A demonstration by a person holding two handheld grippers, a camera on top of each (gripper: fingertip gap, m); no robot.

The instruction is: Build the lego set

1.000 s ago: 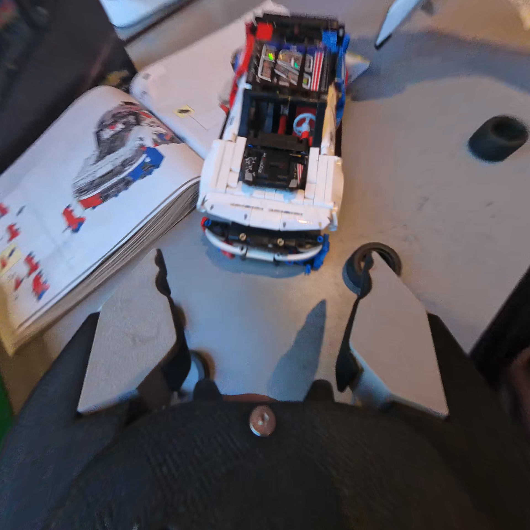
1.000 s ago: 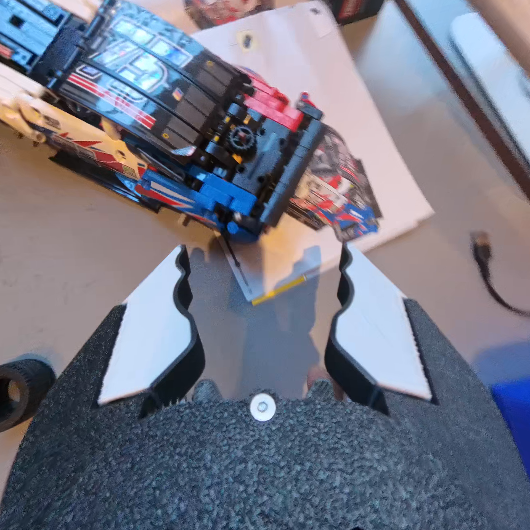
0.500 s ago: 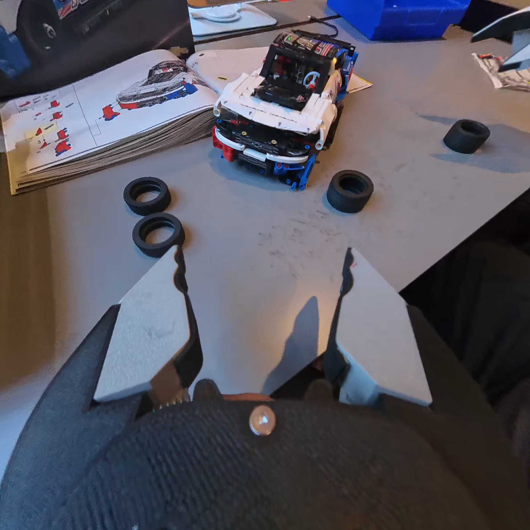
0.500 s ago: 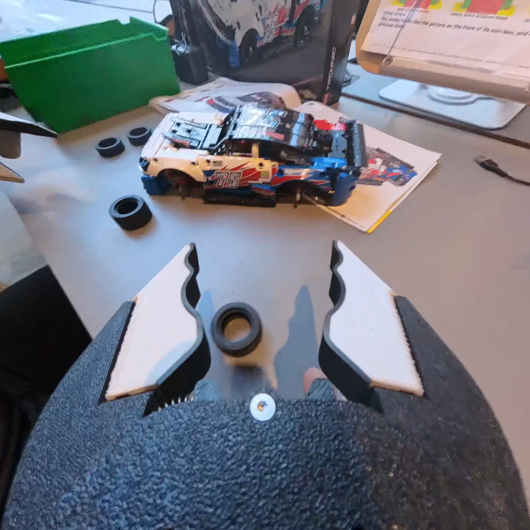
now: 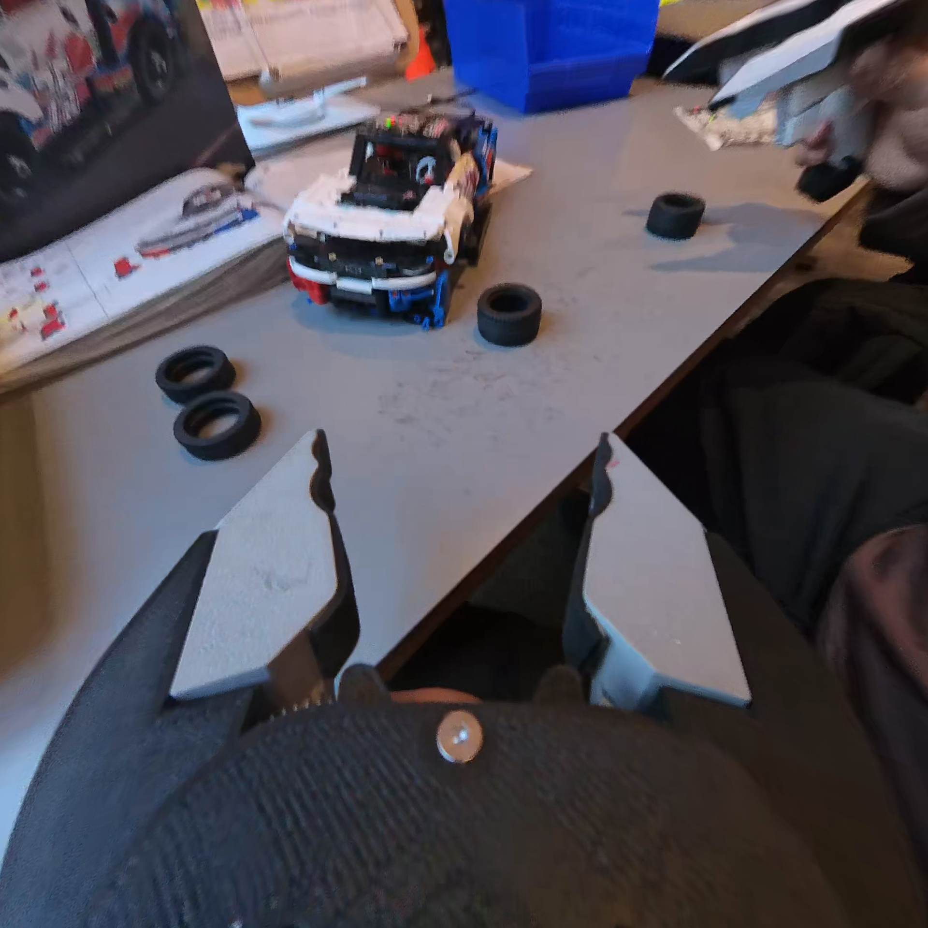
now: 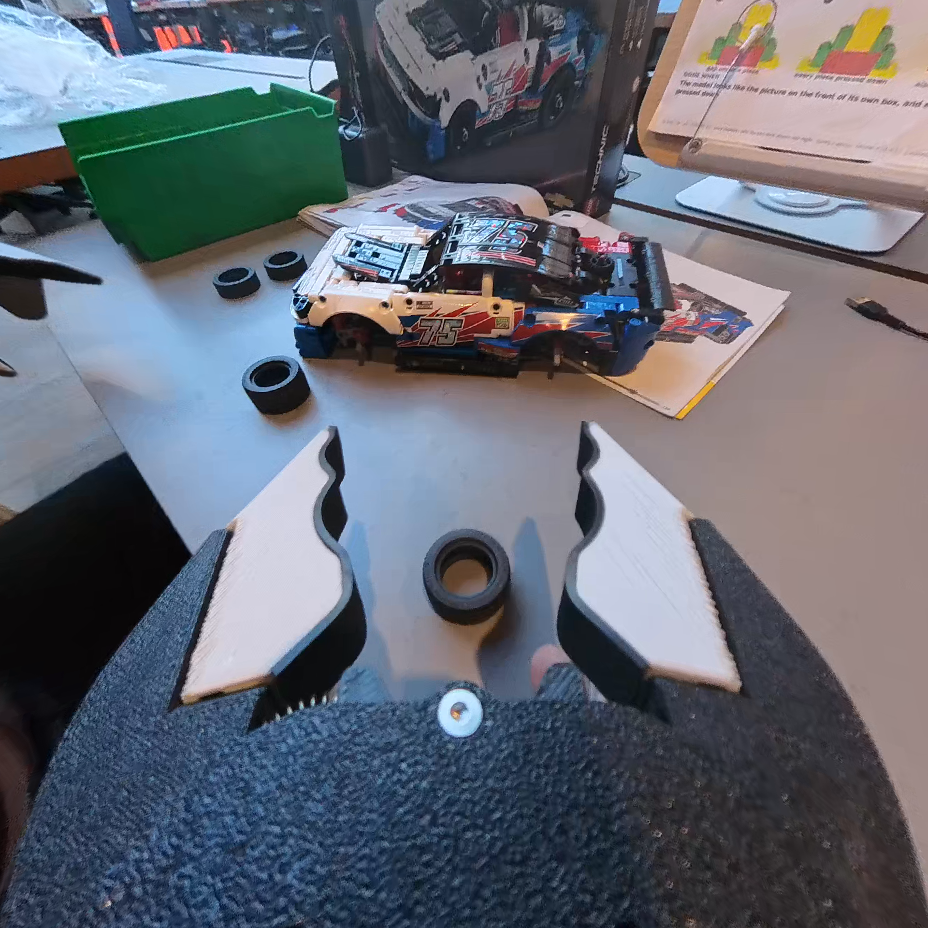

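A white, blue, red and black lego race car [image 6: 482, 301] without wheels stands on the grey table [image 6: 753, 502]; it also shows in the left wrist view [image 5: 391, 241]. Several loose black tyres lie around it. One tyre [image 6: 466, 576] lies between my right gripper's open fingers. Another tyre [image 6: 275, 384] lies by the car's front, also seen in the left wrist view [image 5: 509, 314]. Two tyres [image 5: 208, 401] lie left of the car. My left gripper [image 5: 459, 452] is open and empty over the table's near edge. My right gripper [image 6: 457, 442] is open.
An open instruction book [image 5: 125, 266] lies left of the car. A second booklet [image 6: 703, 341] lies under its rear. A green bin [image 6: 201, 170], the set's box [image 6: 492, 85], a blue bin [image 5: 547, 50], a paper stand [image 6: 803, 150] and a cable [image 6: 884, 314] sit farther back.
Both grippers have pulled back from close to the car toward the table's near side. A tyre now lies between the right gripper's fingers. Both stay open.
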